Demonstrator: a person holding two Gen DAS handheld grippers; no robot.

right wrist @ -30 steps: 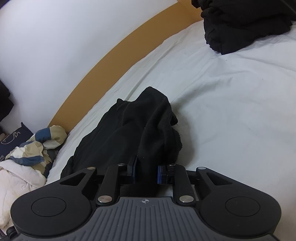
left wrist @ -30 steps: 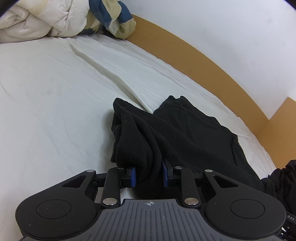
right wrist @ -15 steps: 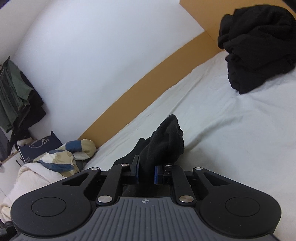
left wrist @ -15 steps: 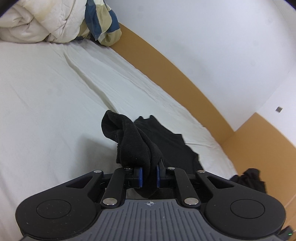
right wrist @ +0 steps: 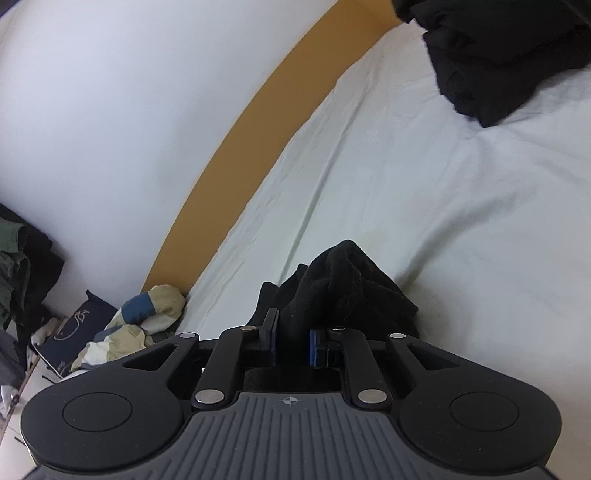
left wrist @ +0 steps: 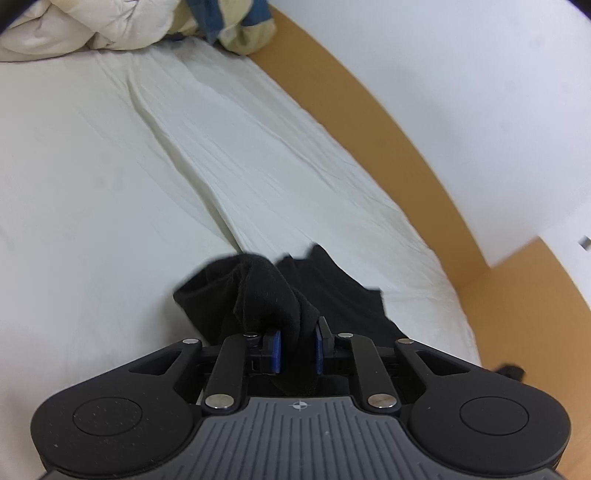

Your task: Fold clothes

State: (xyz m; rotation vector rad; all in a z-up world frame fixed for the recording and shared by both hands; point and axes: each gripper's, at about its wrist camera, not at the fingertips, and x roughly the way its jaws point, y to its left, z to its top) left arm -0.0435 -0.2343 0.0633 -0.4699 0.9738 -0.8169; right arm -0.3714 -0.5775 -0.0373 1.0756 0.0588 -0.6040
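Observation:
A black fleece garment [left wrist: 266, 291] is held off the white bed sheet [left wrist: 110, 184], with part of it trailing down to the right in the left wrist view. My left gripper [left wrist: 297, 349] is shut on a bunched edge of it, cloth filling the gap between the blue pads [left wrist: 276, 350]. In the right wrist view the same black garment [right wrist: 343, 280] bulges up between the fingers, and my right gripper [right wrist: 291, 345] is shut on it too. Most of the garment is hidden under both gripper bodies.
A white duvet [left wrist: 85, 26] and a blue-and-beige patterned cloth [left wrist: 236, 22] lie at the head of the bed. An orange-brown bed frame [left wrist: 388, 140] runs along the white wall. A pile of black clothes [right wrist: 498, 48] sits on the sheet far right.
Both grippers have lifted the black garment off the sheet and carried it; far less of it now lies spread on the bed. Each stays shut on the cloth throughout.

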